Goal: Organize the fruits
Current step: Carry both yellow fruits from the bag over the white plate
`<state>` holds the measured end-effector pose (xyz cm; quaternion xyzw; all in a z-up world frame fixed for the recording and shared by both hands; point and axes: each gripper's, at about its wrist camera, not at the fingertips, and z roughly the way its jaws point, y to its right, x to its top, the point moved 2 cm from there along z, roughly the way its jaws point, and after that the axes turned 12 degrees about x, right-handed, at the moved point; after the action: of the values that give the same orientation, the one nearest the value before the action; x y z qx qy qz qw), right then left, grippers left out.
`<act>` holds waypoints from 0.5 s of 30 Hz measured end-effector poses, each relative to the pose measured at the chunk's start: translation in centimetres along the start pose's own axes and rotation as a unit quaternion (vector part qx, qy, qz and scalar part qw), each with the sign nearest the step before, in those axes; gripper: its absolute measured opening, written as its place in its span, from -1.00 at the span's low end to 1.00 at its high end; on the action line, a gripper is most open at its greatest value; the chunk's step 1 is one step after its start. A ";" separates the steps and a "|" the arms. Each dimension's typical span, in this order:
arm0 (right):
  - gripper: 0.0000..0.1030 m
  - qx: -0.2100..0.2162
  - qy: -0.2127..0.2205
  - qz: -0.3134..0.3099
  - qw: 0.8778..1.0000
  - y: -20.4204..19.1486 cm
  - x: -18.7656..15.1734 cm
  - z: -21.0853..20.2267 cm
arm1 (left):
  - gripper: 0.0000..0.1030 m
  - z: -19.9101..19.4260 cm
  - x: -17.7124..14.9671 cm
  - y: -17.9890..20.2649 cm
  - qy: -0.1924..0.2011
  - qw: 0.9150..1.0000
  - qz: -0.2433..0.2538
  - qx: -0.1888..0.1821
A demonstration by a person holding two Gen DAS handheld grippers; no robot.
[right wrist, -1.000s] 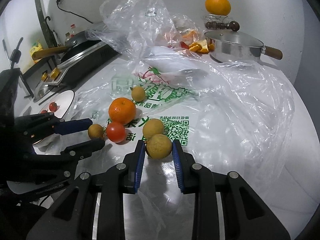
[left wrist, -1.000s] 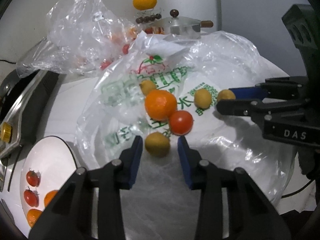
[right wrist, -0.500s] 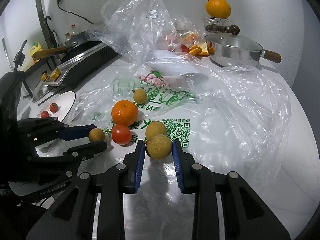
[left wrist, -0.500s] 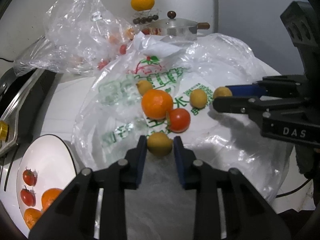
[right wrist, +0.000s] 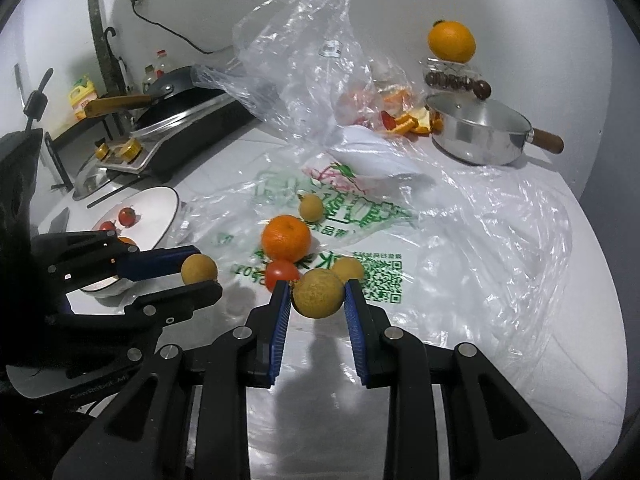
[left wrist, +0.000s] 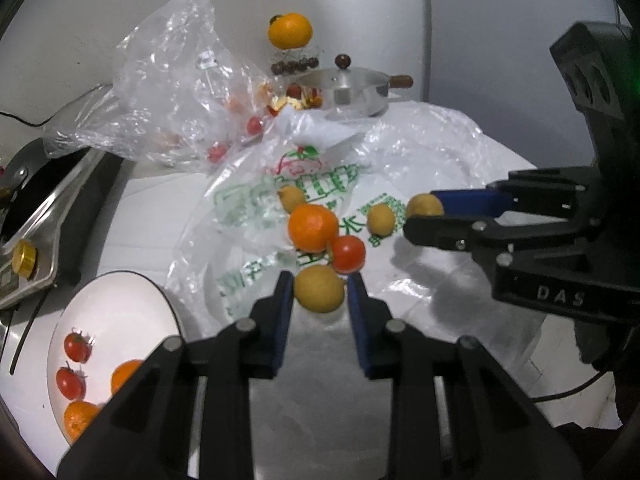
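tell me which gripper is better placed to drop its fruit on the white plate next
Left. The left gripper holds a small yellow fruit, and the white plate lies right beside it. The right gripper also holds one but is farther off, across the bag.

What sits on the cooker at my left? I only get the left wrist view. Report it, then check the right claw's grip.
Observer: A dark frying pan with a wooden handle rests on the cooker. Your view cuts it off.
Operator: Now the right claw. Tell me how it grips.
Observer: The right claw is shut on a tan fruit, squeezing it from both sides, with the fruit sitting right at the fingertips.
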<state>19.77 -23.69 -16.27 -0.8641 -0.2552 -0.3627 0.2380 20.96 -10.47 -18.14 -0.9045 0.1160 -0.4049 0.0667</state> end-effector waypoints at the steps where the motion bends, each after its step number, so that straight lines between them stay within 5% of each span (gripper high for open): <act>1: -0.42 0.000 0.001 -0.002 1.000 -0.3 0.0 -0.1 | -0.45 -0.2 0.0 -0.2 0.002 1.000 -0.002 0.001; 15: -0.42 0.002 0.003 -0.034 0.999 -4.0 0.7 -0.4 | -0.45 -3.2 -1.0 -2.9 0.022 0.999 -0.034 0.009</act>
<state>17.54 -20.69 -14.58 -0.8534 -0.2847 -0.3723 0.2281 18.39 -7.48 -16.12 -0.8981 0.0831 -0.4278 0.0589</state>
